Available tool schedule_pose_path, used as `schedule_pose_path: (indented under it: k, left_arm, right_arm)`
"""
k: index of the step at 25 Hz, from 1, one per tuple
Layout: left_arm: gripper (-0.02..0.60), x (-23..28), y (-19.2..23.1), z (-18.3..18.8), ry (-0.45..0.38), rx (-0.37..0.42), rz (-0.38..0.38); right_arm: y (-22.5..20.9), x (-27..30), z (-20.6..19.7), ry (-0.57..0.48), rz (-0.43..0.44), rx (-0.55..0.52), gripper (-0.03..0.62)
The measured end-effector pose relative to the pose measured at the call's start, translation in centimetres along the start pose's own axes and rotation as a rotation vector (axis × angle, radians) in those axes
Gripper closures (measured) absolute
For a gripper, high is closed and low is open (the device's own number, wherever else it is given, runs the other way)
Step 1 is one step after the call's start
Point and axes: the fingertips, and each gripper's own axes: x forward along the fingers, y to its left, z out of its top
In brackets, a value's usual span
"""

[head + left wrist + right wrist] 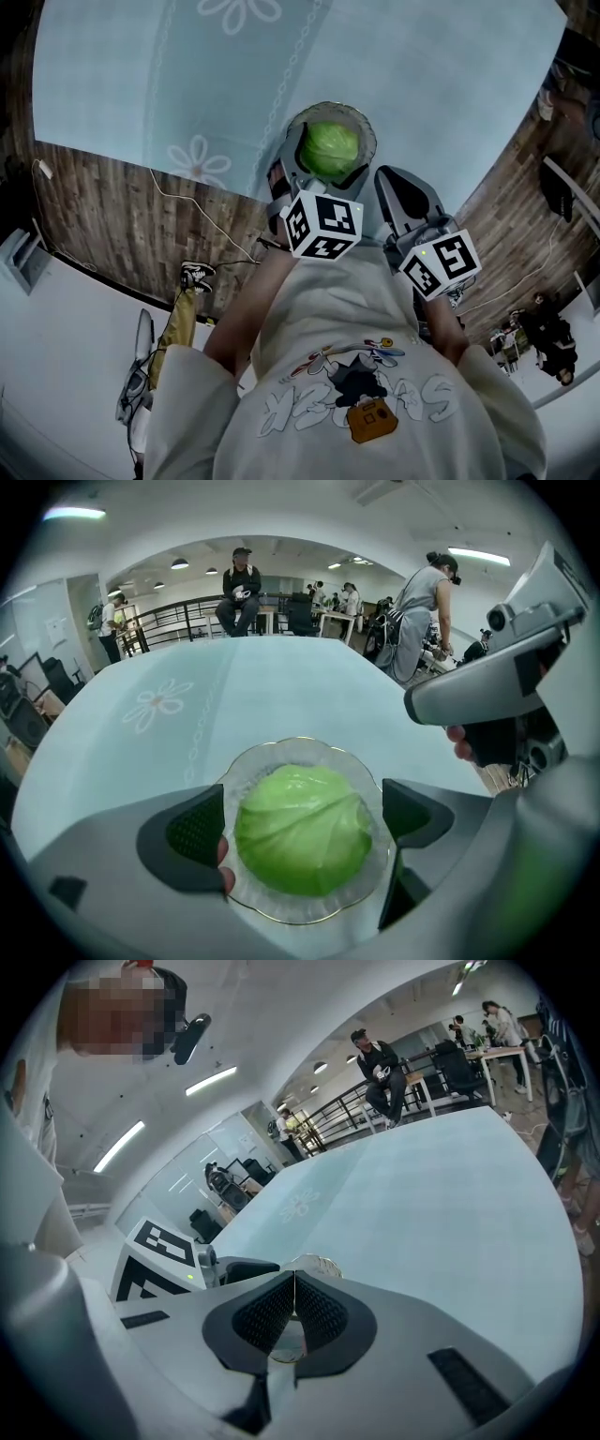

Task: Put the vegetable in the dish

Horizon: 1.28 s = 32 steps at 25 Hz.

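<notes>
Vegetable: green cabbage (302,829), round, seated in the middle of the dish (246,771).
Dish: clear glass with a scalloped, gold-edged rim, standing on the pale blue tabletop (281,686) near its front edge.
Left claw (305,822): released, jaws spread wide on either side of the cabbage, no visible squeeze; contact at the left pad too close to call.
Right claw (293,1312): clenched, pads pressed together with nothing between them, held just beside the left one and off the dish.
Stage, as judged: placing looks done; lifting clear not yet done.
Doing it well: keep the jaws wide and rise straight up, so neither pad drags the cabbage or clips the rim; avoid sideways drift, since a round head in a shallow dish would likely roll; keep the right claw away from the glass.
Writing: none on cabbage or dish; only a white flower pattern (157,707) on the cloth; black-and-white square markers on the cubes (323,225), no letters; large print on the person's shirt (356,398) upside down in the head view, not safely readable.
</notes>
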Motion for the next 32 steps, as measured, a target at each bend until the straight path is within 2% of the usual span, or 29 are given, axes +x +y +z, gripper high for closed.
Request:
schedule_pose_path:
  k: [5, 10, 12, 15, 17, 21, 25, 27, 32]
  left_arm:
    - [0.052, -2.7, -0.1, 0.1, -0.043, -0.004, 0.01]
    - [0.092, -5.4, -0.3, 0.1, -0.085, -0.03, 0.03]
    - [0.118, -6.7, -0.8, -0.3, -0.094, -0.047, 0.015]
    - [0.189, -8.5, -1.6, -0.9, -0.106, -0.084, -0.03]
    - [0.283, -9.9, -1.6, -1.0, -0.135, -0.099, -0.022]
    - [0.397, -12.5, -3.1, -1.5, -0.156, -0.104, -0.039]
    - [0.554, -14.7, -4.3, -2.8, -0.16, -0.087, -0.044]
    - [0.574, -16.1, -4.7, -3.2, -0.179, -0.096, -0.047]
    - [0.574, -20.4, -5.7, -2.7, -0.256, -0.108, -0.08]
  right_arm:
    - [1.7, -0.9, 0.5, -0.032, 0.007, -0.034, 0.571]
    - [3.0, -2.3, 1.0, -0.074, 0.009, -0.067, 0.571]
    - [3.8, -3.2, 0.9, -0.088, 0.005, -0.074, 0.571]
    - [5.2, -4.1, 0.9, -0.113, 0.006, -0.088, 0.571]
    - [6.0, -4.7, 1.0, -0.132, 0.006, -0.096, 0.571]
    - [7.2, -6.2, 0.6, -0.166, -0.002, -0.111, 0.571]
    - [9.0, -7.0, 0.3, -0.187, 0.012, -0.137, 0.571]
    - [10.0, -7.3, 0.4, -0.196, 0.03, -0.147, 0.571]
    - [13.1, -8.1, 0.4, -0.198, 0.088, -0.222, 0.571]
